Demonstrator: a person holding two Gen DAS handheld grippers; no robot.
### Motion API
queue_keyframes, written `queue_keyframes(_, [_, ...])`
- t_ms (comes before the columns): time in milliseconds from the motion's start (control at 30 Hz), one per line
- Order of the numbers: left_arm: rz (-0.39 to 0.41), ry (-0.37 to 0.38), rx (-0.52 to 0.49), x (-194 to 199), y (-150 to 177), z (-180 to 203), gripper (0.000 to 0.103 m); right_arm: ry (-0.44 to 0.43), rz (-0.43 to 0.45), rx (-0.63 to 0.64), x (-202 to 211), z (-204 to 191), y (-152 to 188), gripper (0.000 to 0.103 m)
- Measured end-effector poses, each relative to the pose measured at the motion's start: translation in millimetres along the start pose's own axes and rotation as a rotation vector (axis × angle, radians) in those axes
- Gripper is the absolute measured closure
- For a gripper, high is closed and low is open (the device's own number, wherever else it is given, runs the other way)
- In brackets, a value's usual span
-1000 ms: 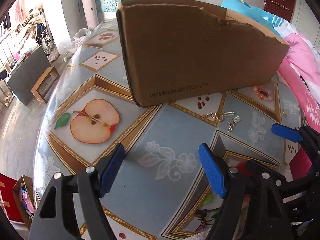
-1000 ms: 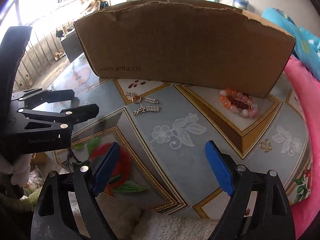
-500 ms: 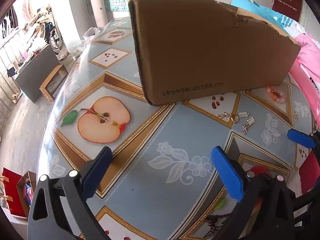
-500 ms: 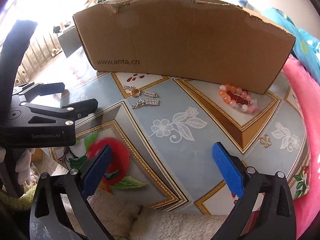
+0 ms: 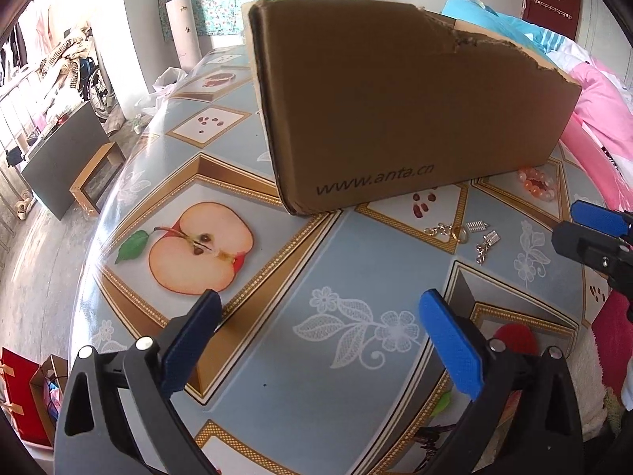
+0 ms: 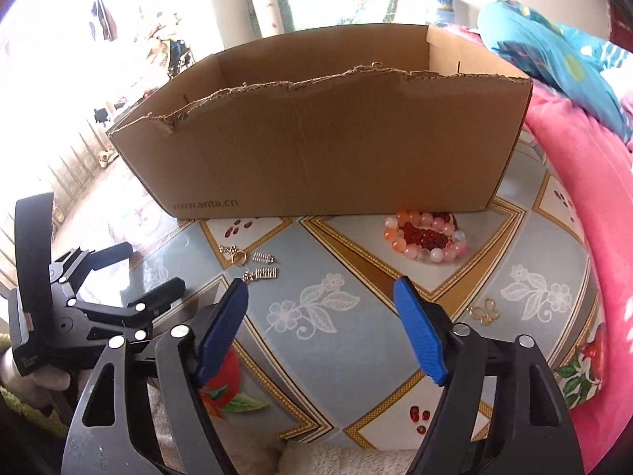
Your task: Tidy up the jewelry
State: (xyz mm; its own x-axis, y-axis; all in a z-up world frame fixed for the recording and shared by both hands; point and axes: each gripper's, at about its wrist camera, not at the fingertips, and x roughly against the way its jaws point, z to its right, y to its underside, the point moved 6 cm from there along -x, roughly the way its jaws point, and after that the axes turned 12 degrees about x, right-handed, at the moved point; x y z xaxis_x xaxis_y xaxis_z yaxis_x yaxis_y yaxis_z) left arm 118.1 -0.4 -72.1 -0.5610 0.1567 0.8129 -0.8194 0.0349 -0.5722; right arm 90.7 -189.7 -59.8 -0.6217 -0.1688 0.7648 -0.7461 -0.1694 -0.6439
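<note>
An open cardboard box (image 6: 324,166) stands on the patterned table; it also shows in the left wrist view (image 5: 407,114). In front of it lie a pink and orange bead bracelet (image 6: 425,237), a gold ring with silver chain pieces (image 6: 253,265) and a small gold clasp (image 6: 483,314). The ring and chains (image 5: 467,235) and the bracelet (image 5: 536,186) show in the left wrist view too. My right gripper (image 6: 320,328) is open and empty, above the table short of the jewelry. My left gripper (image 5: 316,342) is open and empty, left of the chains.
Pink bedding (image 6: 593,182) and a teal quilt (image 6: 554,51) border the table on the right. The table's left edge (image 5: 91,261) drops to the floor, where a dark board (image 5: 63,154) stands. White fluffy cloth (image 6: 316,459) lies at the near edge.
The right gripper has risen and moved forward, so the box's inside now shows. The left gripper has drawn back slightly to the left. Both stay open and empty.
</note>
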Motion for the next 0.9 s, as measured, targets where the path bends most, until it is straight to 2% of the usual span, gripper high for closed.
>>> queue_keyframes(67, [0.003, 0.002, -0.001, -0.3, -0.1, 0.2, 0.004, -0.029, -0.011, 0.004, -9.0, -5.6, -5.3, 0.048])
queue_keyframes(233, [0.012, 0.012, -0.012, -0.3, -0.2, 0.5, 0.004, -0.039, -0.028, 0.083, -27.4, -24.2, -15.5, 0.061])
queue_keyframes(300, [0.018, 0.016, -0.014, -0.8, 0.0, 0.2, 0.004, -0.028, -0.033, 0.096, -33.0, -26.3, -19.6, 0.072])
queue_keyframes(500, [0.026, 0.022, -0.019, -0.5, 0.5, -0.1, 0.004, -0.025, -0.077, 0.141, -53.9, -30.2, -25.4, 0.088])
queue_keyframes(900, [0.029, 0.028, -0.027, -0.4, 0.4, 1.1, 0.004, -0.021, -0.116, 0.158, -49.6, -42.4, -16.3, 0.091])
